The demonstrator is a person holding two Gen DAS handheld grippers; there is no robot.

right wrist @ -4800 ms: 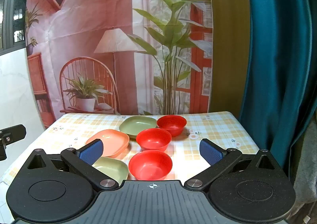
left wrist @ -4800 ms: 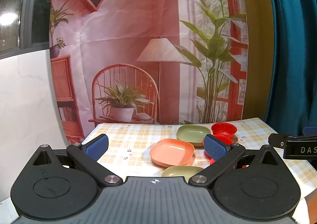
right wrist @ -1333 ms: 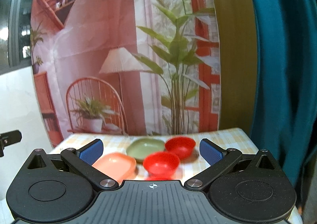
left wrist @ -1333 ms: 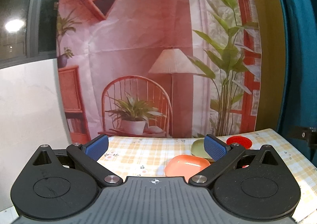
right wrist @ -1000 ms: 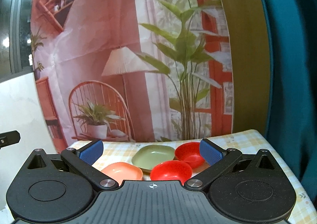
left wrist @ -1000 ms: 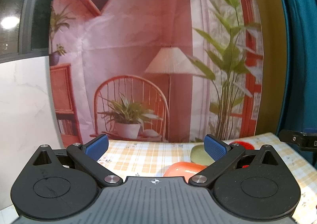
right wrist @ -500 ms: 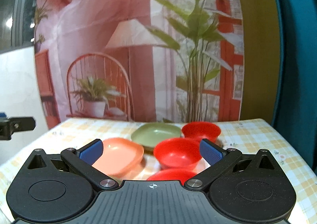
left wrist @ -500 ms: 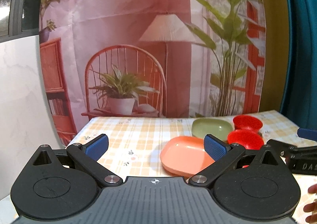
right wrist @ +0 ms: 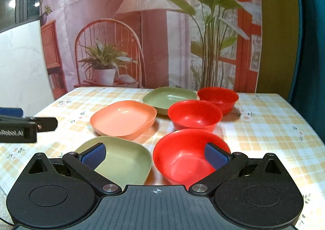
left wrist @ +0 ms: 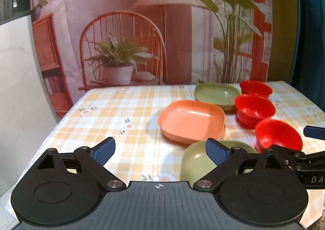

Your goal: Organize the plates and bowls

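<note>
Matte black ribbed left gripper [left wrist: 160, 152] and right gripper [right wrist: 156, 154], 2 blue pads each, silver pivot screws

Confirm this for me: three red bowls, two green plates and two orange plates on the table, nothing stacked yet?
Not quite: there is only one orange plate. The right wrist view shows it between the two green plates, beside the three red bowls. Nothing is stacked yet.
</note>
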